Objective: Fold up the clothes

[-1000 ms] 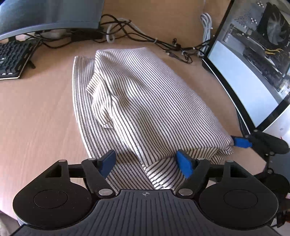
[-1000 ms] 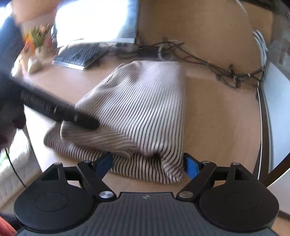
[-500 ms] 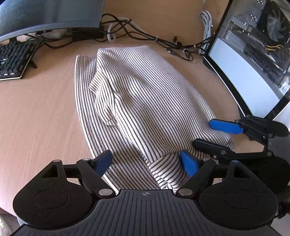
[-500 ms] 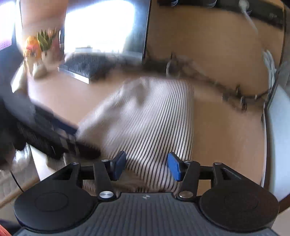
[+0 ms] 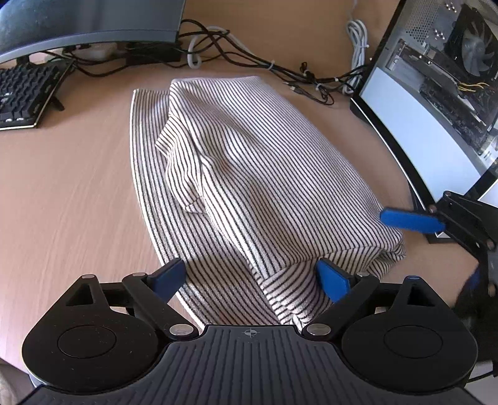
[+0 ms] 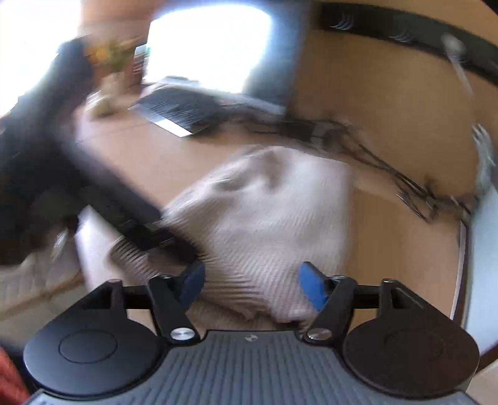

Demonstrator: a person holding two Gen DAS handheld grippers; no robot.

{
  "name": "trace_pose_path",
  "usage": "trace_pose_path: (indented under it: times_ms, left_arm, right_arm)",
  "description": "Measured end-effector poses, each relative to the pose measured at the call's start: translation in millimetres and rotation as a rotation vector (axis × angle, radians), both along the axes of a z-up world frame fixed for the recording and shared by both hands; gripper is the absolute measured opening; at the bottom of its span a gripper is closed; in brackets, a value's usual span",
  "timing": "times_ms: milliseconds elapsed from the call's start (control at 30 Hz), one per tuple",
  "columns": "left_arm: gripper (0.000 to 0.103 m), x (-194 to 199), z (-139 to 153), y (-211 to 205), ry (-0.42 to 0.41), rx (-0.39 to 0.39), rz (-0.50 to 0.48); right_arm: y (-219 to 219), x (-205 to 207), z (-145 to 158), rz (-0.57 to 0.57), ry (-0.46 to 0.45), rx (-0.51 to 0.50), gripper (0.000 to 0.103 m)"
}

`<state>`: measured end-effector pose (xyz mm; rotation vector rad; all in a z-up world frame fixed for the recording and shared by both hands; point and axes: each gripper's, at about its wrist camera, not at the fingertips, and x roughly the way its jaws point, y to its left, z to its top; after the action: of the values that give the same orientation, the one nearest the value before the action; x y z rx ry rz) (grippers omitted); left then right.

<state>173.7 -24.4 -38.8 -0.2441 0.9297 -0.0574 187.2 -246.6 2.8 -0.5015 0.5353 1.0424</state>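
A white shirt with thin black stripes (image 5: pixel 249 174) lies folded on the wooden desk (image 5: pixel 62 202), one sleeve tucked across its left half. My left gripper (image 5: pixel 250 278) hovers open over the shirt's near edge, and the cloth spreads below both fingers. My right gripper (image 6: pixel 252 286) is open at the shirt's (image 6: pixel 264 212) near corner; this view is blurred by motion. In the left wrist view one blue finger of the right gripper (image 5: pixel 407 219) sits just off the shirt's right corner. The left gripper (image 6: pixel 124 212) shows as a dark bar in the right wrist view.
A keyboard (image 5: pixel 21 96) and a monitor base (image 5: pixel 90 28) stand at the back left. Tangled cables (image 5: pixel 249 59) run behind the shirt. A curved screen and an open computer case (image 5: pixel 435 102) line the right side. A small plant (image 6: pixel 109 71) sits far left.
The right gripper narrowed over the shirt's right corner, then widened again and drew back to the right, off the cloth. The left gripper has barely moved. The shirt lies as before.
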Motion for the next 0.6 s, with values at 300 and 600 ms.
trace_pose_path:
  times_ms: [300,600]
  left_arm:
    - [0.095,-17.6,14.6,26.7,-0.014,-0.013,0.043]
    - [0.098,-47.9,33.0,36.3,-0.032,0.086,-0.148]
  right_arm:
    - [16.4,-20.2,-10.2,0.223,-0.141,-0.114,0.075]
    - [28.0,16.7,-10.0,0.06,0.121,-0.016,0.064]
